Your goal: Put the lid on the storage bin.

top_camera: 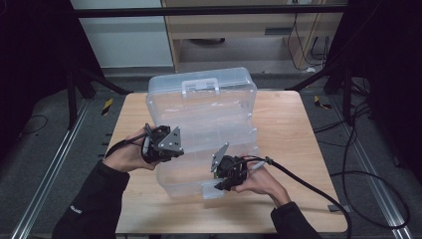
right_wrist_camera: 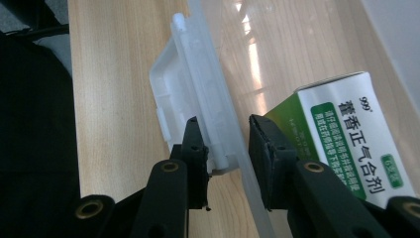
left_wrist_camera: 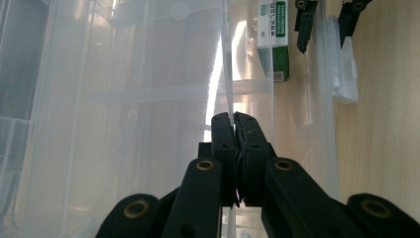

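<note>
Green-and-white carton [right_wrist_camera: 346,144]: cut off by the right edge in the right gripper view; its small print too fine to be read.
Clear plastic box [top_camera: 199,129]: contents blurred by its walls in the high view.

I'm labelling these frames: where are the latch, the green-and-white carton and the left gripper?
latch [right_wrist_camera: 185,94], right gripper view, its outer face.
green-and-white carton [right_wrist_camera: 346,134], right gripper view, printed side.
left gripper [left_wrist_camera: 233,119], left gripper view, between the fingertips.

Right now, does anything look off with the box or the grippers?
Nothing spilled or broken. The clear box has its lid up, the left gripper pinching a thin wall edge. The right gripper straddles the front latch without clamping it.
</note>
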Motion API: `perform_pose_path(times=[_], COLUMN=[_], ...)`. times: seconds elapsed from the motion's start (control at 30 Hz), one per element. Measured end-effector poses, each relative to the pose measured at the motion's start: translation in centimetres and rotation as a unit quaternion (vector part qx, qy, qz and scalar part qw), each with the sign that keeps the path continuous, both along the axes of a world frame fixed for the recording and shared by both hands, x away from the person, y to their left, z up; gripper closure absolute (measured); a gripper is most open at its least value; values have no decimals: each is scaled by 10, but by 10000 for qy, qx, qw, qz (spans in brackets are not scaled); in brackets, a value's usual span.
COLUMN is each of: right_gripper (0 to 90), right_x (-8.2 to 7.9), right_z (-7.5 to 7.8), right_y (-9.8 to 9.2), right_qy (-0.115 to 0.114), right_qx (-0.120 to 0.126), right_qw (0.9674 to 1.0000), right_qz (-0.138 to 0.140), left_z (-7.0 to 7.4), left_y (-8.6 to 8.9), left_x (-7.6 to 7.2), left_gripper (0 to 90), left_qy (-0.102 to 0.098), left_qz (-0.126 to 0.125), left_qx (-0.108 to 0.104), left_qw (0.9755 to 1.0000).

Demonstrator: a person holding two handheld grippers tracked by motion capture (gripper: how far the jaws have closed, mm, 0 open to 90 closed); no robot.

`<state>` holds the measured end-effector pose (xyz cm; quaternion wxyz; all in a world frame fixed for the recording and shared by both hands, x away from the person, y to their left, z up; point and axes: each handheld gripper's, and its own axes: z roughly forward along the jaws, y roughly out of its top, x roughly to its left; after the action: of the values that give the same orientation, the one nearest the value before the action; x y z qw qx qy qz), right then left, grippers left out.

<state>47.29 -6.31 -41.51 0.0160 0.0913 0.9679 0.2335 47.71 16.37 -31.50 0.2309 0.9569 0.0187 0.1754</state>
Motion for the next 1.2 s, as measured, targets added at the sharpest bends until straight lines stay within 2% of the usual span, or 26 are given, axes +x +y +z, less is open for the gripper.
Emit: perform_pose_path(times=[0.07, 0.33, 0.4, 0.47, 0.5, 0.57, 0.63, 0.73, 0.83, 0.93, 1.03, 1.17, 1.2], right_gripper=[699, 689, 667, 648, 642, 619, 642, 659, 718, 785, 818, 853, 865], right_x=[-1, 0, -2, -4, -4, -5, -6, -9, -11, -10, -5, 2, 4], right_z=[0, -1, -1, 1, 3, 11, 16, 28, 44, 57, 66, 73, 74], right_y=[1, 1, 0, -2, -4, -13, -18, -31, -45, -61, -75, -90, -92], right_qy=[-36, 1, -87, -180, -134, -188, -214, -363, -471, -688, -892, -987, -931], right_qx=[41, 218, 293, 449, 603, 792, 871, 1104, 1577, 1949, 2196, 2634, 2736], right_qw=[10000, 9997, 9995, 9988, 9980, 9965, 9956, 9926, 9849, 9746, 9631, 9446, 9411], right_qz=[-20, -99, -104, -69, -123, -202, -262, -353, -533, -861, -1274, -1691, -1752], left_z=[-1, -7, -7, -7, -7, -7, -6, -6, -6, -5, -5, -5, -5], left_y=[0, 4, 5, 4, 4, 4, 3, 2, 2, 2, 1, 1, 1], left_x=[-1, -3, -4, -3, -3, -3, -4, -4, -4, -4, -4, -3, -3], left_gripper=[876, 872, 870, 868, 867, 866, 864, 862, 861, 859, 859, 858, 859], left_qy=[-6, 110, 100, 82, 81, 95, 70, 77, 82, 102, 106, 119, 118], left_qz=[4, -20, -11, -24, -12, 16, 30, 68, 98, 111, 126, 138, 143], left_qx=[46, -37, -28, -4, 1, 0, 16, 47, 44, 58, 58, 60, 69], left_qw=[10000, 9999, 9999, 10000, 10000, 10000, 10000, 9999, 9999, 9999, 9998, 9998, 9998])
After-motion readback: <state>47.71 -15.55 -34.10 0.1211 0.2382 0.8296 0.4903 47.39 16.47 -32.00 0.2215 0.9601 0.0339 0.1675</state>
